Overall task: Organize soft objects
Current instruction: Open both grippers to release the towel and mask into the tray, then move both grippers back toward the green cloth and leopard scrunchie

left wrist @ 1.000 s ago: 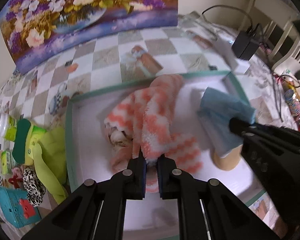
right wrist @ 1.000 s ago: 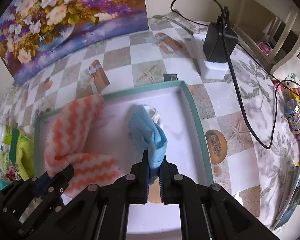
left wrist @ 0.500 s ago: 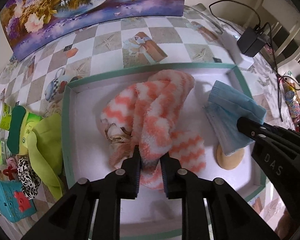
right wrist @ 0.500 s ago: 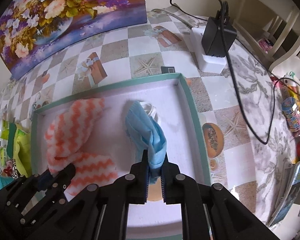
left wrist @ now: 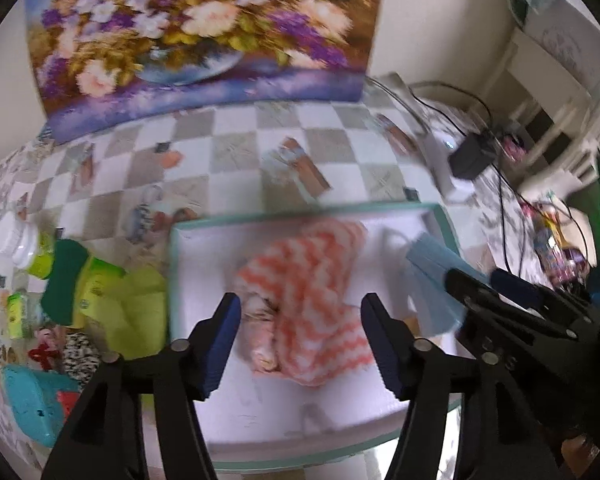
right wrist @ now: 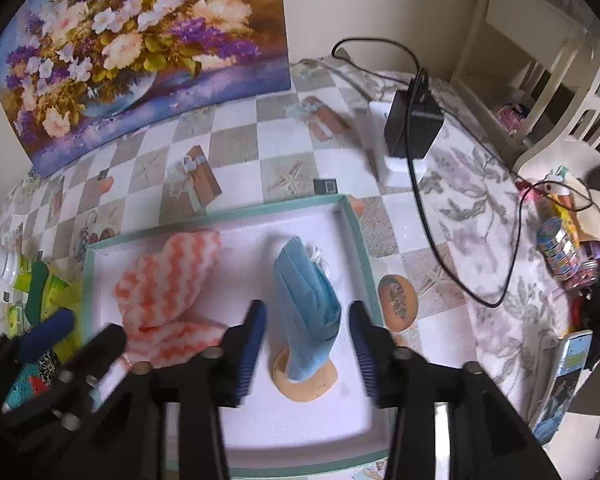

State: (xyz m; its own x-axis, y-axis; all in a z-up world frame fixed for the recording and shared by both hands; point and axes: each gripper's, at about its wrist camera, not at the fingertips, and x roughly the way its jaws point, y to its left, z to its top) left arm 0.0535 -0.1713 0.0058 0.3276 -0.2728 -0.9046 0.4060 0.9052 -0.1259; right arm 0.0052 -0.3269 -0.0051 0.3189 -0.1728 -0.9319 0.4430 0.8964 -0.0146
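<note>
Left wrist view is motion-blurred; items left of the tray (left wrist: 172, 280) are hard to identify. Orange-and-white fuzzy cloth (left wrist: 312, 300) lies in the tray, long axis running from near edge toward far right. Left gripper (left wrist: 300, 344) points steeply down above it, jaws opening, pads clear of the cloth. Blue cloth (right wrist: 308, 312) lies lengthwise near-to-far, its near end over a tan disc (right wrist: 304, 380). Right gripper (right wrist: 306, 344) points down, jaws opening, cloth between, untouched.

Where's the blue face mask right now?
In the right wrist view, the blue face mask lies in the tray, right of the striped sock.
</note>
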